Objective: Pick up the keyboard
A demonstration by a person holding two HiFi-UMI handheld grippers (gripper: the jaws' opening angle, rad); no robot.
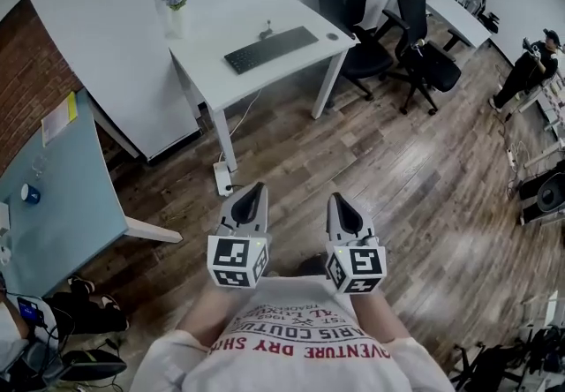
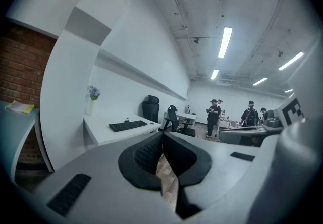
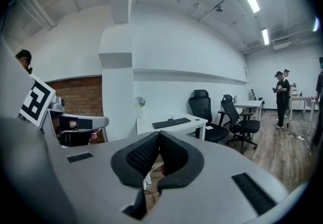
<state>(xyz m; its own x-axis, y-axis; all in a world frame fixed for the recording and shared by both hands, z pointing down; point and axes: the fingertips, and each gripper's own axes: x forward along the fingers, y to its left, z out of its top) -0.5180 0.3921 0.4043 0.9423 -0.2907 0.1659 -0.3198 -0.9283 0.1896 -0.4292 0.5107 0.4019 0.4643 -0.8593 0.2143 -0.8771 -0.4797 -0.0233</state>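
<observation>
Head view: left tongs (image 1: 254,193) and right tongs (image 1: 340,201) both closed empty, keyboard (image 1: 270,49) well apart.

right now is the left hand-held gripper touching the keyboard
Apart. The head view shows wood floor between the left hand-held gripper and the keyboard on the white desk.

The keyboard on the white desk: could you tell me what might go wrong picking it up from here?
Both the left gripper and right gripper are shut and far from the keyboard; they must open first. The power strip on the floor lies on the way, a possible trip hazard.
</observation>
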